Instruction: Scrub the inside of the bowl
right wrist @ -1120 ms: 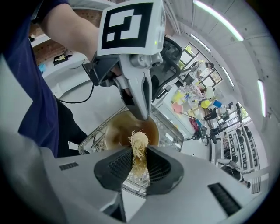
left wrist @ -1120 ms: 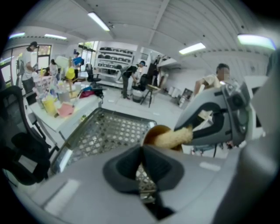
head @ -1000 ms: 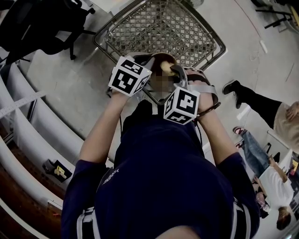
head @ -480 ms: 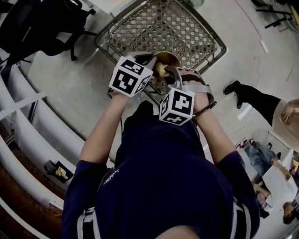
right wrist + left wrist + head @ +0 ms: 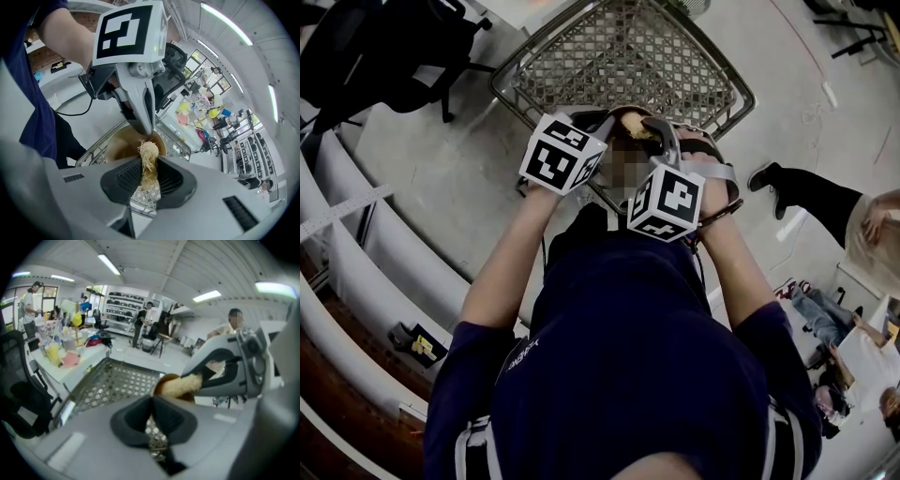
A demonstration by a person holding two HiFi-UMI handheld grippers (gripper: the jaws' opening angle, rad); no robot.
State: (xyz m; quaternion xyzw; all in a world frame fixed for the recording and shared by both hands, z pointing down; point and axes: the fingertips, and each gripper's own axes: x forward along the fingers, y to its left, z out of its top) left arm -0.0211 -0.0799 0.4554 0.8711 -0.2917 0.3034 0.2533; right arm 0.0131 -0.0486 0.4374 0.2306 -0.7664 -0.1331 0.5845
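Your right gripper [image 5: 149,174] clamps the fibrous scrubber [image 5: 148,152] at the brown bowl [image 5: 121,144] | your left gripper [image 5: 152,400] is closed on the bowl's rim | both above the wire basket [image 5: 628,56].

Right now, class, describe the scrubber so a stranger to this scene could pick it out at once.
Start at the metal mesh basket; above its near edge the left gripper holds a brown bowl. The scrubber is clamped in the tongs of the right gripper over that bowl: a pale, straw-like tuft, the only stringy thing there.

Brown bowl [image 5: 123,143], straw-yellow scrubber [image 5: 149,153] (silver-lattice basket [image 5: 619,56])
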